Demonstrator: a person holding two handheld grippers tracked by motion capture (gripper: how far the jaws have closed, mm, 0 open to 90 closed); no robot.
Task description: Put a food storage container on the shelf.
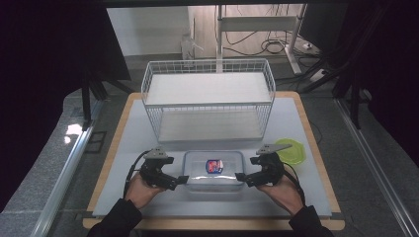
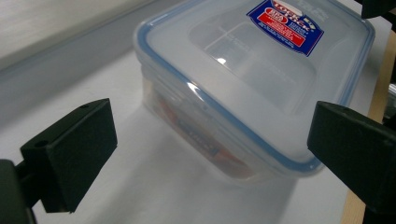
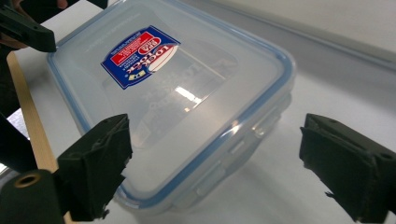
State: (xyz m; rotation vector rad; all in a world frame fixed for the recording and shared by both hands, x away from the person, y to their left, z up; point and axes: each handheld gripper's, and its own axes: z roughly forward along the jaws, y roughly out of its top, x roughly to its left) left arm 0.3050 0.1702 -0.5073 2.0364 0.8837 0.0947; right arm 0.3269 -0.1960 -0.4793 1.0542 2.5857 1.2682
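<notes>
Two grippers flank a lidded plastic container at the near edge of the table.

Nearest us, our left gripper [image 1: 182, 179] and right gripper [image 1: 240, 177] sit at the short ends of the clear container [image 1: 213, 170], each with its jaws spread wide and nothing between the pads. Its blue-rimmed lid is on and carries a red and blue label [image 1: 214, 166]. Just beyond the right gripper lies a green lid [image 1: 292, 150]; farther back stands a white wire basket [image 1: 207, 98].
</notes>
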